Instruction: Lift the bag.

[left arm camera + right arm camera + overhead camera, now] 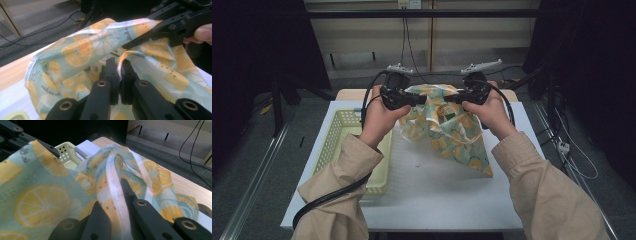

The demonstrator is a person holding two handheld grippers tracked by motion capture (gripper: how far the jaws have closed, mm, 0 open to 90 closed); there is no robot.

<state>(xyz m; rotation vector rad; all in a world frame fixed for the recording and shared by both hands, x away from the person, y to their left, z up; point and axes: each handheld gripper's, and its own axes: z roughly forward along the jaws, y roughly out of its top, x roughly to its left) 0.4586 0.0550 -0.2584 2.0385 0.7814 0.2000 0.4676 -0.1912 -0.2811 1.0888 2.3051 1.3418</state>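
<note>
The person is holding a lemon-print fabric bag (pixel 447 127) up over the white counter (pixel 432 200), its top edge stretched between the two hands and its lower corner touching the counter near the right forearm. The left tongs (pixel 422 99) are clenching on the bag's rim; in the left gripper view a fold of the printed cloth is pinched between the two black jaws. The right tongs (pixel 449 98) are clamping on the opposite side of the opening, and in the right gripper view a pale strap of the bag is running down between their jaws. Something green and white is showing inside the bag's mouth, too hidden to identify. A pale yellow perforated basket (pixel 337 135) is sitting on the counter just left of the bag, under the left hand (pixel 379 120).
</note>
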